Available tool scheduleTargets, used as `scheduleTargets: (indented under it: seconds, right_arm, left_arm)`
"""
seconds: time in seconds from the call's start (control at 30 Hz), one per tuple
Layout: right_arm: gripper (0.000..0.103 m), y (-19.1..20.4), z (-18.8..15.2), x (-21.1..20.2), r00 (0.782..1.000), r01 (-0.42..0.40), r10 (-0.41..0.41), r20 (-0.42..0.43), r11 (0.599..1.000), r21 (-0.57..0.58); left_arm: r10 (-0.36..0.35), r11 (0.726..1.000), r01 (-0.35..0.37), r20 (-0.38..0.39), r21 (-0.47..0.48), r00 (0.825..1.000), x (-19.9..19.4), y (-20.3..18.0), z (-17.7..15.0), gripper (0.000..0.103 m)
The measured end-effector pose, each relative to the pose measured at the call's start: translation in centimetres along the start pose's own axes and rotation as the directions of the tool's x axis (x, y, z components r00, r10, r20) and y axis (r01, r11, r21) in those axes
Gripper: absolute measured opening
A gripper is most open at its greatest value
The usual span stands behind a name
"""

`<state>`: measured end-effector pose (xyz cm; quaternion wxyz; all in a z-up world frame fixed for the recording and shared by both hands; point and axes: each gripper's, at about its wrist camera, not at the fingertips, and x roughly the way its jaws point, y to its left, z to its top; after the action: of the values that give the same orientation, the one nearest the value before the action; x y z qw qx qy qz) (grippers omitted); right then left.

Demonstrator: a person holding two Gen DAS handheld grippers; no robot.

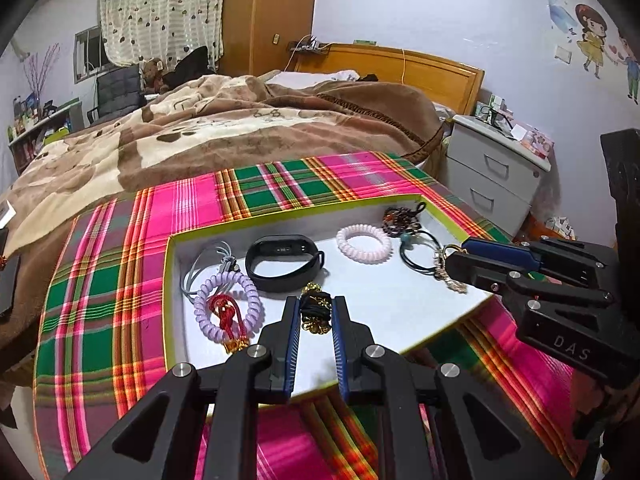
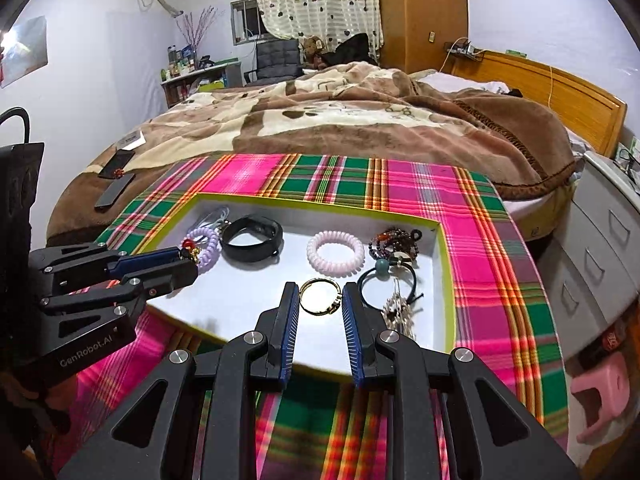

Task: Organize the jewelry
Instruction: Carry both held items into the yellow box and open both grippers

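A white tray with a yellow-green rim (image 1: 167, 280) (image 2: 449, 280) lies on a plaid cloth. In it are a black fitness band (image 1: 284, 262) (image 2: 251, 240), a pink spiral hair tie (image 1: 363, 243) (image 2: 335, 257), a purple spiral tie (image 1: 227, 306) (image 2: 205, 247) around a red knot charm (image 1: 226, 314), a dark beaded bracelet (image 1: 400, 220) (image 2: 394, 240) and a black tie with a teal bead (image 2: 382, 276). Over the tray's near side, my left gripper (image 1: 316, 304) (image 2: 191, 254) is shut on a black-and-gold hair tie (image 1: 316, 314). My right gripper (image 2: 320, 290) (image 1: 450, 258) is shut on a thin gold bangle (image 2: 319, 297).
The plaid cloth (image 1: 120, 280) covers the end of a bed with a brown blanket (image 1: 240, 128). A pale gold chain piece (image 2: 396, 312) lies at the tray's near right. A white drawer unit (image 1: 492, 176) stands to the right, and a phone (image 2: 116, 186) lies on the blanket to the left.
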<state>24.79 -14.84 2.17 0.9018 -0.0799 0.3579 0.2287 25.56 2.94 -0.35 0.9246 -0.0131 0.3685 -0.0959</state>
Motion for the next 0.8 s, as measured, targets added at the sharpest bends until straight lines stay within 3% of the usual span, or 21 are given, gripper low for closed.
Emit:
scheduleTargets:
  seconds: [0.43, 0.8]
  right_arm:
    - [0.023, -0.7, 0.1, 5.5, 0.995, -0.011, 0.011, -0.097, 1.000, -0.005]
    - [0.023, -0.9, 0.2, 6.8, 0.991, -0.015, 0.015, -0.132, 1.000, -0.001]
  left_arm:
    - [0.010, 1.000, -0.011, -0.074, -0.019, 0.997, 4.0, 1.4, 0.2, 0.016]
    - [-0.003, 1.000, 0.001, -0.110, -0.022, 0.994, 5.3, 1.5, 0.0, 0.016]
